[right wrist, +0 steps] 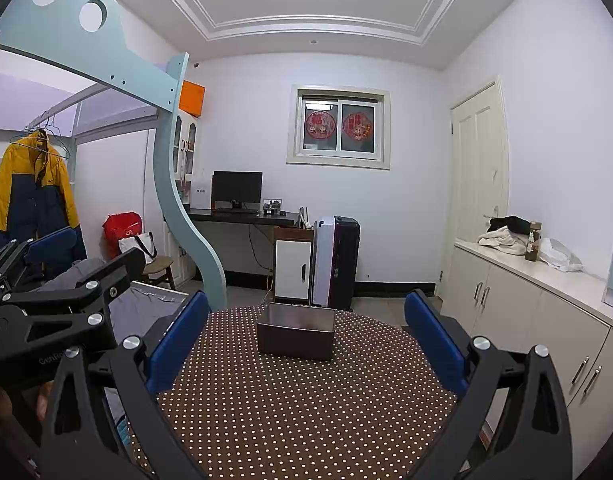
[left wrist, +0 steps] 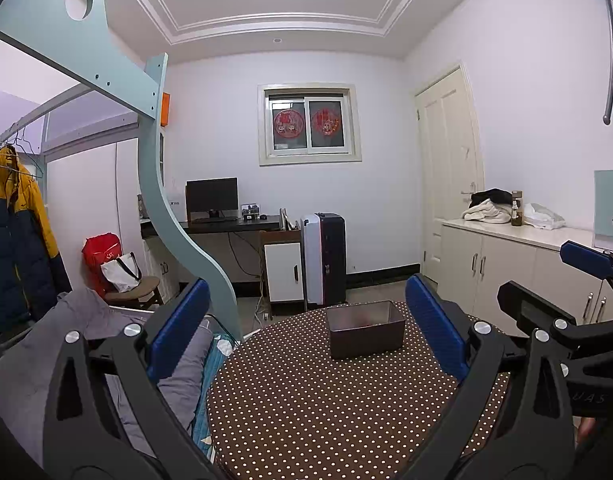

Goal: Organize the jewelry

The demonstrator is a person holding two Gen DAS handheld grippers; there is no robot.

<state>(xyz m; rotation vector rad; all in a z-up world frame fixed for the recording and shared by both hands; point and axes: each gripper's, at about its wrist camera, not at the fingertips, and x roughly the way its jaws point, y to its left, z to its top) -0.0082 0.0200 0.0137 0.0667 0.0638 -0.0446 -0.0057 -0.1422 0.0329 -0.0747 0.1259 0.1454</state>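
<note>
A dark rectangular box (left wrist: 364,334) (right wrist: 296,334) with an open top stands on the far half of a round table (left wrist: 306,408) (right wrist: 306,408) covered in a brown polka-dot cloth. Something faintly reddish shows inside the box; I cannot make it out. No loose jewelry shows on the cloth. My left gripper (left wrist: 306,300) is open above the near part of the table, nothing between its blue pads (left wrist: 182,328). My right gripper (right wrist: 306,304) is open too and empty. Each gripper shows at the edge of the other's view, the right gripper (left wrist: 538,276) and the left gripper (right wrist: 106,246), side by side.
A bed with a grey blanket (left wrist: 86,320) and a pale blue loft frame (left wrist: 178,220) lie left of the table. White cabinets (right wrist: 546,320) run along the right wall. A suitcase (right wrist: 338,262) and a small white cupboard (right wrist: 292,270) stand beyond the table.
</note>
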